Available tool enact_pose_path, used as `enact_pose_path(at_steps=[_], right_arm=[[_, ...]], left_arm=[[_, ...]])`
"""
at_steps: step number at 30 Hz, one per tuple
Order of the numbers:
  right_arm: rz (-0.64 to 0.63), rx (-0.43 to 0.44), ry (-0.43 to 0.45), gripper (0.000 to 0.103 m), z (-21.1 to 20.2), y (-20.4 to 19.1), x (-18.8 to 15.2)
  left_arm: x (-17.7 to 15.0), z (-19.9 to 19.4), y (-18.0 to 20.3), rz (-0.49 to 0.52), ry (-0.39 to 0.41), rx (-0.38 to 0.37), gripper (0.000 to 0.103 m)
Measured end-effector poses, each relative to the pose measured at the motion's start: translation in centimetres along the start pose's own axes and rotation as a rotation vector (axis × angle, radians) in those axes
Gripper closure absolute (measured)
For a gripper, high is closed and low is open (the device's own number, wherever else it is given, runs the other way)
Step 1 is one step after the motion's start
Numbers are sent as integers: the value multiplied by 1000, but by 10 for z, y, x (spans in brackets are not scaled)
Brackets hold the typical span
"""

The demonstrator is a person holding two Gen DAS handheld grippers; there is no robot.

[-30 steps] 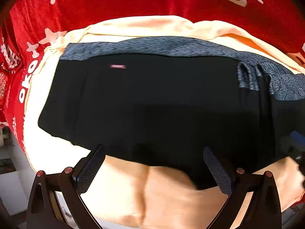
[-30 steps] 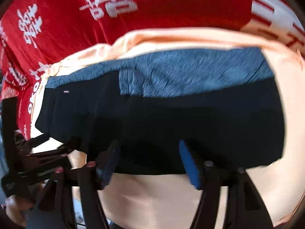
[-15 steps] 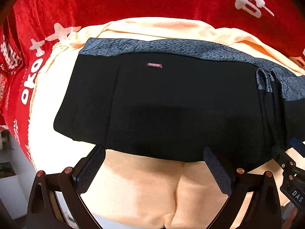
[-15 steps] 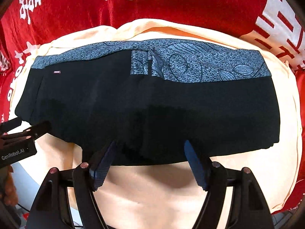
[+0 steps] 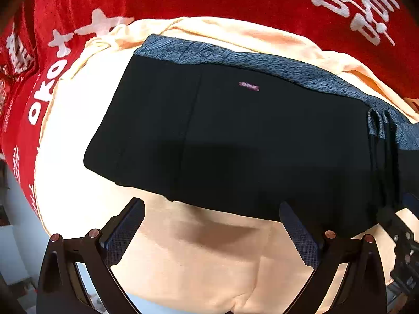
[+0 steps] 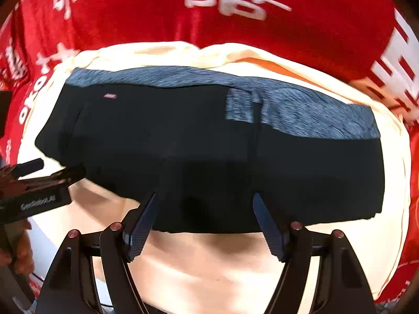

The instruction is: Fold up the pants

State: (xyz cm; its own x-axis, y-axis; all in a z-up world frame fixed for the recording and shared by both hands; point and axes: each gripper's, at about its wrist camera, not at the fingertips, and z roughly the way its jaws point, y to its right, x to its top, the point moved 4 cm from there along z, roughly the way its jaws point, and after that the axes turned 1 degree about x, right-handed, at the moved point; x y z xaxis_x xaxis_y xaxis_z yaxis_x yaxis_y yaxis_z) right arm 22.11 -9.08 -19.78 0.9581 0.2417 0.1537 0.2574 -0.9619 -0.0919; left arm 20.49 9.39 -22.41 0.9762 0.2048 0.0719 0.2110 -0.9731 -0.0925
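The black pants (image 5: 235, 141) lie folded flat on a cream cloth (image 5: 199, 256), with a blue-grey patterned waistband (image 5: 262, 62) along the far edge and a small pink label (image 5: 248, 87). They also show in the right wrist view (image 6: 209, 151). My left gripper (image 5: 212, 225) is open and empty, just in front of the pants' near edge. My right gripper (image 6: 204, 214) is open and empty, its fingertips at the near hem. The left gripper also shows in the right wrist view (image 6: 47, 180), beside the pants' left end.
A red cloth with white characters (image 6: 235, 13) covers the surface around the cream cloth (image 6: 235, 267). The right gripper's body shows at the right edge of the left wrist view (image 5: 400, 240). The person's hand (image 6: 18, 251) shows at the lower left.
Both grippers have drawn back towards me from the pants and shifted left. They stay open. The pants lie as before.
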Motion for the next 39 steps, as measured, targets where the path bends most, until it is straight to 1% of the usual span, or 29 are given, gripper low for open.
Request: enact_pose_path(at_steps=[2, 3, 5, 11, 16, 21, 29, 32, 36, 38, 39], right_arm=[[-8, 5, -19, 26, 5, -5, -3], [1, 15, -45, 26, 15, -5, -4], [5, 6, -70, 25, 26, -5, -7], [-28, -14, -76, 19, 33, -10, -8], [-40, -20, -85, 17, 34, -11, -8], [-46, -31, -89, 16, 37, -16, -7], [-53, -42, -94, 15, 42, -20, -5], [-57, -49, -95, 15, 45, -27, -6], [-59, -50, -96, 15, 45, -35, -8], [-59, -50, -96, 15, 46, -36, -9], [-59, -50, -96, 15, 46, -38, -9]], left_arm=[[0, 2, -5, -12, -3, -4, 0], [-1, 3, -7, -17, -6, -5, 0], [-1, 4, -12, -28, -5, -13, 0], [-1, 8, -28, -61, -2, -45, 0], [2, 14, -39, -101, -7, -78, 0], [9, 18, -53, -135, 5, -116, 0], [13, 28, -75, -192, 3, -156, 0], [15, 31, -90, -226, 4, -206, 0], [12, 30, -108, -291, 26, -296, 0], [10, 32, -120, -340, 38, -350, 0], [9, 33, -125, -371, 46, -389, 0]])
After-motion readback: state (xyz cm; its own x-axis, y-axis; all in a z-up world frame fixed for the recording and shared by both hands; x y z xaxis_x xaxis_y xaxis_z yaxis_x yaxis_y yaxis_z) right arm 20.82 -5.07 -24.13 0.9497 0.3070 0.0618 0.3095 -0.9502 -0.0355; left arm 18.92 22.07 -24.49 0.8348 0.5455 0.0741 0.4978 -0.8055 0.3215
